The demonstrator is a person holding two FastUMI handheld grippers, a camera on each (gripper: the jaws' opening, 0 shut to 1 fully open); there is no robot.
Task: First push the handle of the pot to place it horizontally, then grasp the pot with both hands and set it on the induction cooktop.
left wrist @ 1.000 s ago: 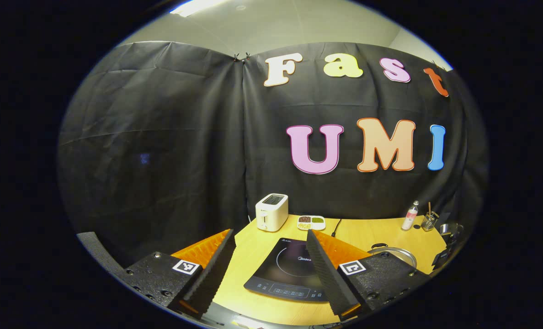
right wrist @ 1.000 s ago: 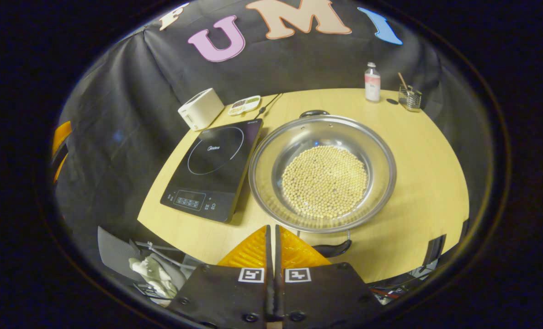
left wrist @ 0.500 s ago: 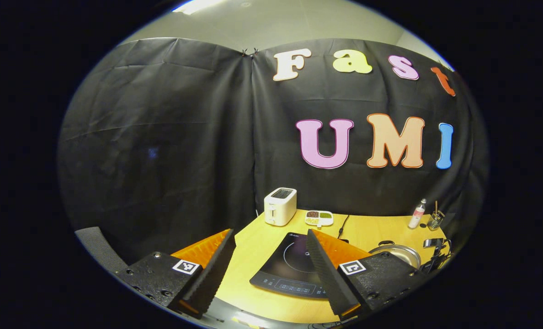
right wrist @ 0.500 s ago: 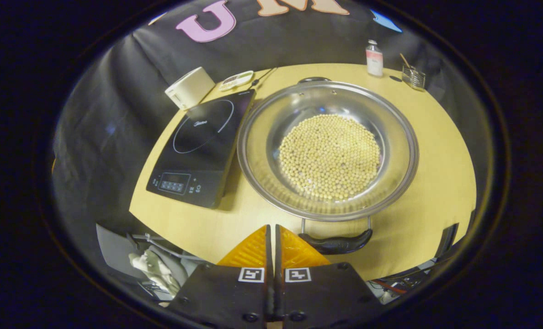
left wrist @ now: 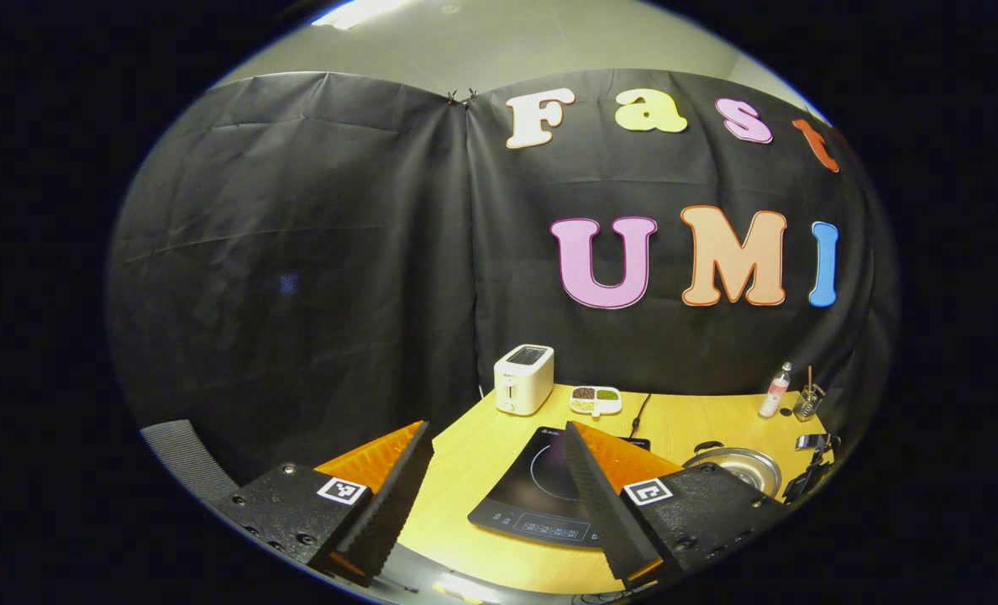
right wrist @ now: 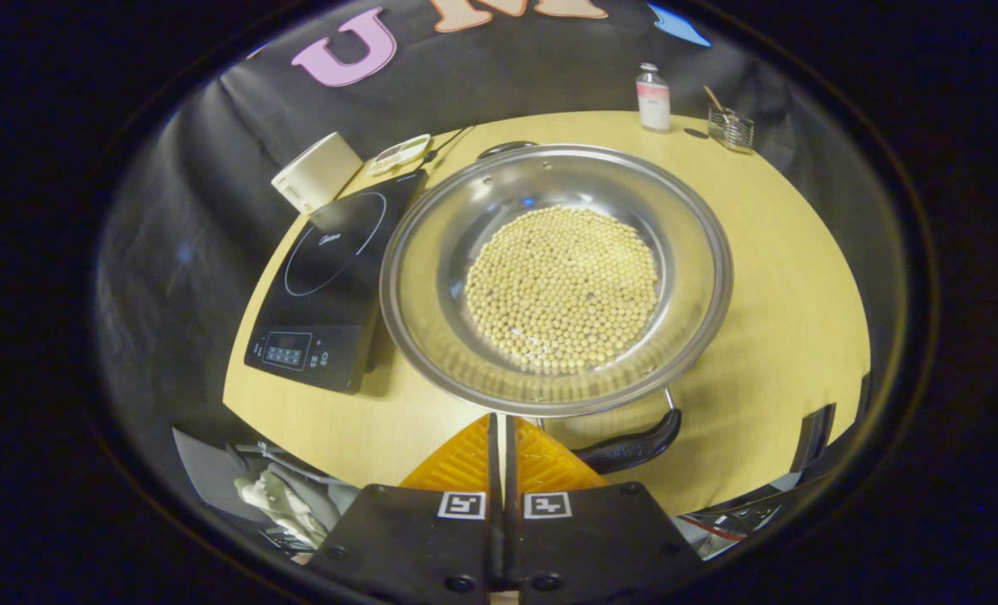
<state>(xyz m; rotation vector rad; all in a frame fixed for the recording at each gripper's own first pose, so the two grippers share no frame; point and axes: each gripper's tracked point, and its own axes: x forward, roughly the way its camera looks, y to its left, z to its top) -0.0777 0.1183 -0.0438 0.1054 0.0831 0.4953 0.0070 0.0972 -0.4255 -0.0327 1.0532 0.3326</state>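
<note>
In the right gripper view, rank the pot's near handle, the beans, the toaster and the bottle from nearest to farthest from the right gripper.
1. Near handle, just right of the right gripper.
2. Beans, in the pot's middle.
3. Toaster, far left.
4. Bottle, far edge, right.

The left gripper view sits low at the table's [left wrist: 482,437] near edge, facing the wall from afar. The right gripper view looks steeply down, close over the pot [right wrist: 554,277]. Both share cooktop [left wrist: 541,496], toaster [left wrist: 523,379] and bottle [left wrist: 775,391].

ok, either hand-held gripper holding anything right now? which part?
Nothing held. Left hand-held gripper is open; right hand-held gripper is shut on nothing, beside the pot's near handle.
</note>
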